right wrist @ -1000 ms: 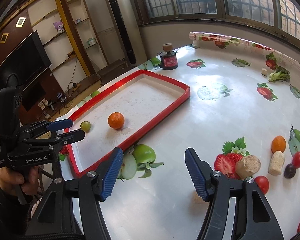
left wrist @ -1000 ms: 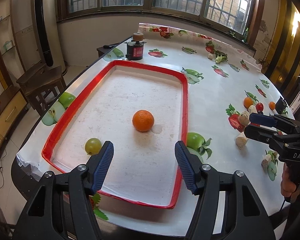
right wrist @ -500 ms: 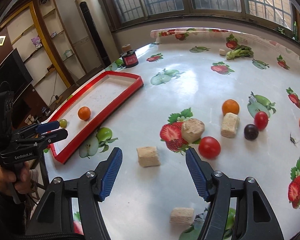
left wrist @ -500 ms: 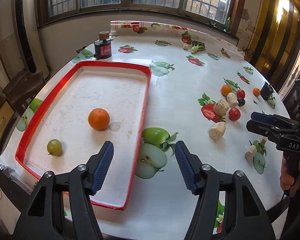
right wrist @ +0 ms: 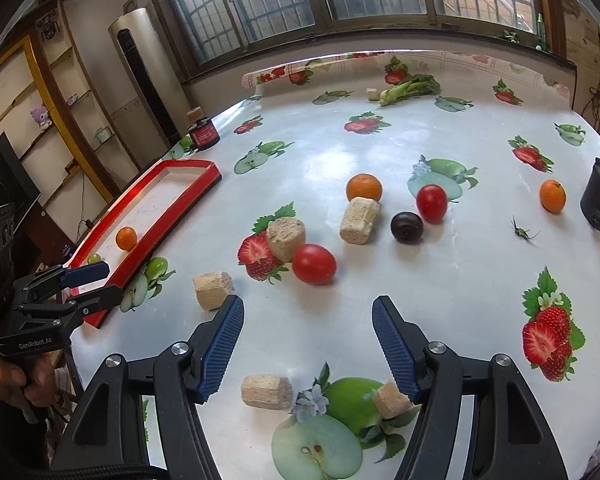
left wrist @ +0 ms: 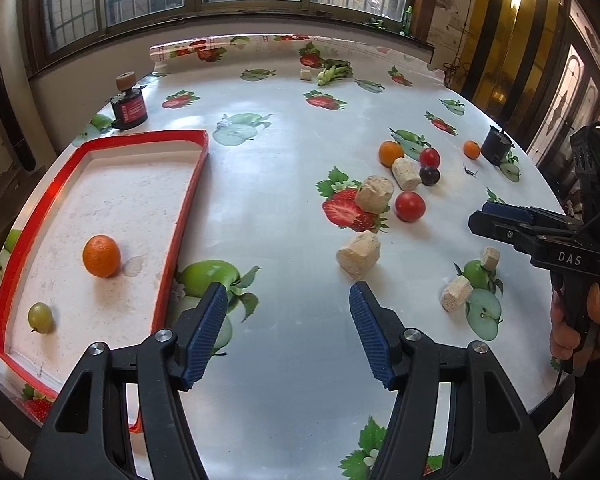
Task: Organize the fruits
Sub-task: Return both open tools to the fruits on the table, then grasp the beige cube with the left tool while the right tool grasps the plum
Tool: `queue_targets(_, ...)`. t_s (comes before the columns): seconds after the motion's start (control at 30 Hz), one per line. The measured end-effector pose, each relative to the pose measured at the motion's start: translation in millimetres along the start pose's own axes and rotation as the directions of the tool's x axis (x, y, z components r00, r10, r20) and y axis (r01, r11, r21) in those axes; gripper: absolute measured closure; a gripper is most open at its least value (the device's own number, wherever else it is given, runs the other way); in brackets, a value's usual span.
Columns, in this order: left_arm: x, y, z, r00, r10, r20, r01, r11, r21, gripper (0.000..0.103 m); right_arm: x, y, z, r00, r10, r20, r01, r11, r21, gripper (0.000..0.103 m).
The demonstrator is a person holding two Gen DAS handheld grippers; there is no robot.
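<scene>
Ribbed right tongs (right wrist: 308, 312) gape above glossy tomato (right wrist: 313, 263).

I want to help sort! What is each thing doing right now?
Left hand-held gripper: open, empty.
Right hand-held gripper: open, empty.
Red-rimmed rectangular tray: holds two fruits.
Round orange tangerine: in tray.
Small green grape: in tray.
Glossy red tomato: outside tray.

"DAS" in white on my right gripper (left wrist: 496, 222) body, right edge of the left wrist view. "GenRobot.AI" on my left gripper (right wrist: 96, 282) body, lower left of the right wrist view.
</scene>
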State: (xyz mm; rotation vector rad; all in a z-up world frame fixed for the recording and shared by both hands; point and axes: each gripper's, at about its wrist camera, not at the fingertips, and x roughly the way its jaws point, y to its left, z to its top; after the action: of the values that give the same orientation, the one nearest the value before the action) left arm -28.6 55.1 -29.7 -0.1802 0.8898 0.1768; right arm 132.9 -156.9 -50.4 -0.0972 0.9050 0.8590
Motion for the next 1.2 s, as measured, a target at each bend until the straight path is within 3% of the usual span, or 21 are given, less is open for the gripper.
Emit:
queue_targets(0.53,41.0,-35.7,14.8,0.992,-0.1,-0.078,0.102,0.995,0.024,0.04,22.2,-38.9,23.9,0.994,-0.109,-0.022,0.109,0.994,0.017,0.036)
queue_targets(0.9,81.6,-37.3,29.0,0.985,-0.128,-0.119,0.13,0.992,0.008,0.041,78.3,-56.7,55.7,0.982,-0.152,-0.11,0.156,0.987,0.031,0.062)
queue_targets(0.93,85.0,-37.1,28.7,0.983,-0.137,-0.124,0.138,0.99,0.004,0.043,81.8,-56.9,56.9,0.982,-0.151,-0.112,0.155,0.987,0.03,0.063)
queue_targets(0.97,85.5,-37.8,28.7,0.985,-0.133,-0.109,0.135,0.991,0.01,0.05,85.4,-57.0,57.4,0.981,-0.153,-0.116,0.157,0.987,0.027,0.066)
queue_targets(1.0,86.1,-39.0,29.1,0.986,-0.127,-0.106,0.13,0.991,0.018,0.066,86.7,-56.2,57.5,0.981,-0.161,-0.108,0.164,0.986,0.02,0.07)
queue_targets(1.03,86.2,-39.1,29.8,0.986,-0.13,-0.104,0.133,0.991,0.023,0.069,87.3,-55.2,57.4,0.98,-0.172,-0.102,0.174,0.985,0.011,0.075)
queue_targets(1.2,81.7,-37.6,28.3,0.985,-0.147,-0.093,0.149,0.989,0.02,0.069,81.2,-52.6,50.6,0.981,-0.175,-0.085,0.175,0.984,0.002,0.077)
